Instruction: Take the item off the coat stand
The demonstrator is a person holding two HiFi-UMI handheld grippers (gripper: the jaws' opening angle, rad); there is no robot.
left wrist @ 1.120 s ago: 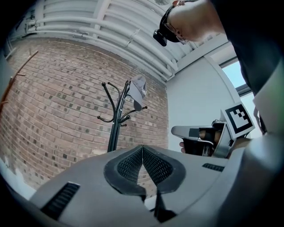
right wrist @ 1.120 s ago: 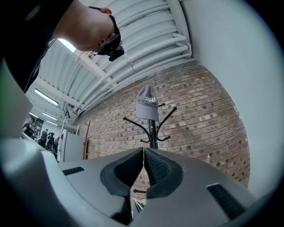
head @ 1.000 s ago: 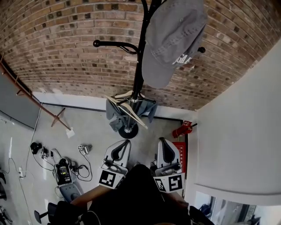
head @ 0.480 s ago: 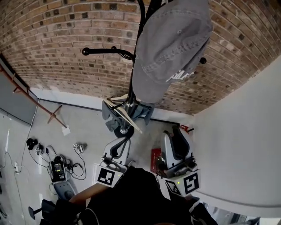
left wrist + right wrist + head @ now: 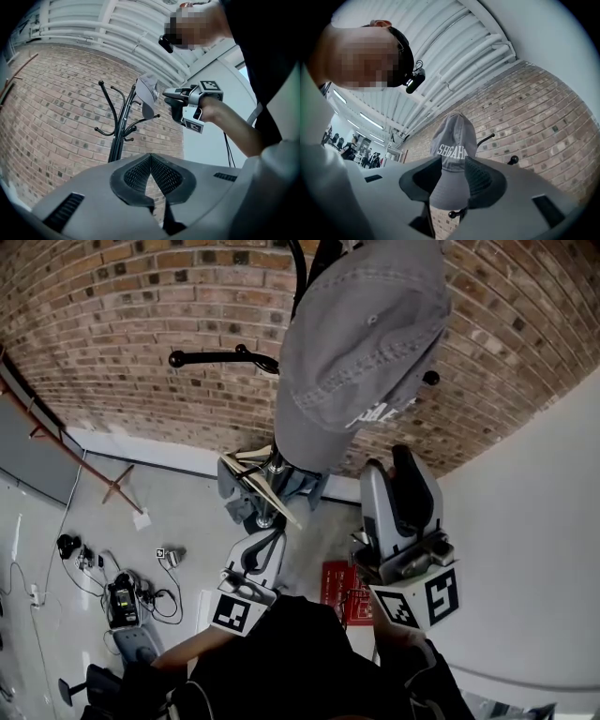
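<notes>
While the brick wall [image 5: 112, 296] takes up most of the background, the stand [image 5: 220, 356] is seen right in front of it. The cap [image 5: 361, 343] is hung up top on it, so nothing is taken off yet. The right gripper [image 5: 392, 465] is held just beside the brim. Its jaws have just been opening and are spread wide, with the brim framed in the gap but not pinched. The left gripper [image 5: 265, 540] is held low, jaws closed on nothing.

Probably the risk: if the cap gets tugged down or sideways instead of lifted, it could be snagged on its hook and the stand rocked. A nip on the brim edge alone could be slipped out of.

The cap's long axis is set near-vertical, crown up, brim pointed at the floor, lettering faced toward the right gripper.
</notes>
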